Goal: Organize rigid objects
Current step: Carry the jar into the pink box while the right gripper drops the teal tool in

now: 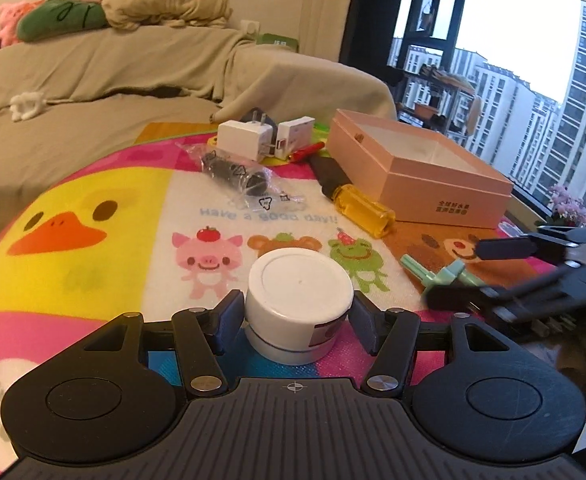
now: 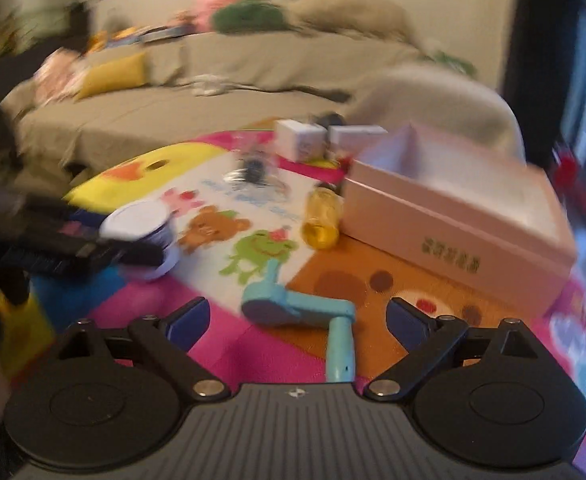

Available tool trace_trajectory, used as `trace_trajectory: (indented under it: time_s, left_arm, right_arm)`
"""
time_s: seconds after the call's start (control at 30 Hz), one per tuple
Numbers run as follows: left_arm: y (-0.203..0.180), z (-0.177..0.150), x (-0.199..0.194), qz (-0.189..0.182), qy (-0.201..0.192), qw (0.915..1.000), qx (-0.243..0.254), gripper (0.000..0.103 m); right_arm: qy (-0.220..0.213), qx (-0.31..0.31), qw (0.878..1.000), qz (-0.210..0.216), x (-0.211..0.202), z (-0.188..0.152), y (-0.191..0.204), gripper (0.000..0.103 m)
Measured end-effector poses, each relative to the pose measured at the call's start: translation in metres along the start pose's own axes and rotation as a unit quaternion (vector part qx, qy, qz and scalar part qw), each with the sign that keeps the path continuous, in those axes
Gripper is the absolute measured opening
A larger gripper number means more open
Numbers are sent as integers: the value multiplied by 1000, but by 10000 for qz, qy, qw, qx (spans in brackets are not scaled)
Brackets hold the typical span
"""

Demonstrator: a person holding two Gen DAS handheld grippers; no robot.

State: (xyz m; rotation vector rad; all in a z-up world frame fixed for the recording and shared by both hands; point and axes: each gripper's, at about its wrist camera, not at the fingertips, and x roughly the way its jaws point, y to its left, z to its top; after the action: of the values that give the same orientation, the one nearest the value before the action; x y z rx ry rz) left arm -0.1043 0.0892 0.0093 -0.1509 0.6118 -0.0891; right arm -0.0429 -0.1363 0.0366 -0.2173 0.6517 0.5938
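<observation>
A white round jar [image 1: 299, 304] stands on the cartoon mat [image 1: 93, 216], and my left gripper [image 1: 298, 314] is closed on its sides. In the right wrist view the jar [image 2: 141, 226] shows at the left with the left gripper's fingers around it. My right gripper [image 2: 298, 324] is open, with a mint-green plastic tool [image 2: 301, 312] lying on the mat between its fingers. The green tool also shows in the left wrist view [image 1: 441, 276], under the right gripper [image 1: 489, 268]. An open pink box [image 1: 417, 164] stands at the right, also seen in the right wrist view [image 2: 453, 200].
A yellow-handled screwdriver [image 1: 353, 196] lies beside the box. White plug adapters [image 1: 245, 140], a red pen [image 1: 307, 151] and a bagged black part [image 1: 237, 176] lie at the mat's far side. A beige sofa [image 1: 93, 80] stands behind. The right wrist view is blurred.
</observation>
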Motion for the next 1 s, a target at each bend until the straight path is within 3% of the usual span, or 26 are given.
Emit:
trace_trajectory:
  time_s: [0.03, 0.1, 0.13, 0.27, 0.37, 0.57, 0.67, 0.77, 0.93, 1.0]
  left_arm:
    - [-1, 0, 0, 14, -1, 10000, 10, 64]
    - [-3, 1, -1, 54, 15, 10000, 61, 63]
    - [-4, 1, -1, 74, 23, 9999, 98, 62]
    - [-13, 3, -3, 70, 36, 9995, 301, 62]
    - [-29, 19, -8, -374, -92, 9987, 332, 62]
    - [-89, 101, 6, -1056, -624, 9892, 797, 62]
    - [-113, 147, 40, -1261, -784, 9875, 522, 62]
    - [-123, 175, 74, -1273, -604, 9900, 108, 62]
    - [-111, 166, 66, -1400, -1037, 9846, 128, 62]
    - [-98, 156, 64, -1407, -944, 9855, 107, 62]
  right_arm:
    - [69, 112, 9999, -65, 7, 2, -1, 93]
    - [316, 133, 9994, 70, 17, 7, 0, 74]
    - [402, 54, 9991, 149, 19, 6, 2, 71]
    - [194, -364, 9990, 179, -3, -2, 9, 71]
    - [-91, -284, 9992, 261, -33, -5, -2, 71]
    - [-756, -232, 9963, -339, -74, -6, -30, 70]
    - [-881, -73, 9952, -428, -82, -11, -42, 70]
    - [-903, 26, 9947, -488, -86, -15, -51, 70]
    - [-991, 74, 9928, -669, -93, -26, -66, 70]
    - [-938, 179, 9929, -704, -90, -28, -74, 70]
